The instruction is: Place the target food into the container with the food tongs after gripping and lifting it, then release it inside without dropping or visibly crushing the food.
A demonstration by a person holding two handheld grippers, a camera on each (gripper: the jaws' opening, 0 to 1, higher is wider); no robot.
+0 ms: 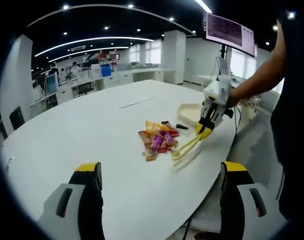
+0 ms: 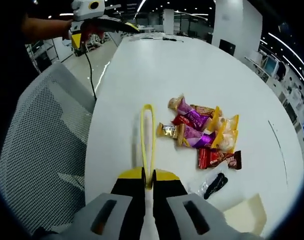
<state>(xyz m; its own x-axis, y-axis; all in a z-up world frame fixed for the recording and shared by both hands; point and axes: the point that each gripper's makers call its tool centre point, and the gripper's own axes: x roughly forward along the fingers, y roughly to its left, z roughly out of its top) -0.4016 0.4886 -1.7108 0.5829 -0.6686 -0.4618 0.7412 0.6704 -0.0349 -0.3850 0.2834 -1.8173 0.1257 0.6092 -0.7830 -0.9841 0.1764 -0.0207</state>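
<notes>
A heap of wrapped snacks (image 1: 159,137) (image 2: 202,130) lies on the white table (image 1: 91,130) (image 2: 157,65). My right gripper (image 2: 147,184) (image 1: 204,131) is shut on yellow food tongs (image 2: 147,135) (image 1: 184,147). The tongs' far end sits just beside the heap and holds no food. A shallow cream container (image 1: 189,112) (image 2: 247,212) rests beyond the snacks, near the right gripper. My left gripper (image 1: 161,172) (image 2: 99,32) hangs open over the table's near edge, well away from the heap, with nothing between its jaws.
A small black item (image 1: 182,126) (image 2: 215,184) lies between the heap and the container. A grey mesh chair (image 2: 36,150) stands beside the table edge. A person's arm (image 1: 257,75) reaches in. Desks and a monitor (image 1: 229,31) fill the office behind.
</notes>
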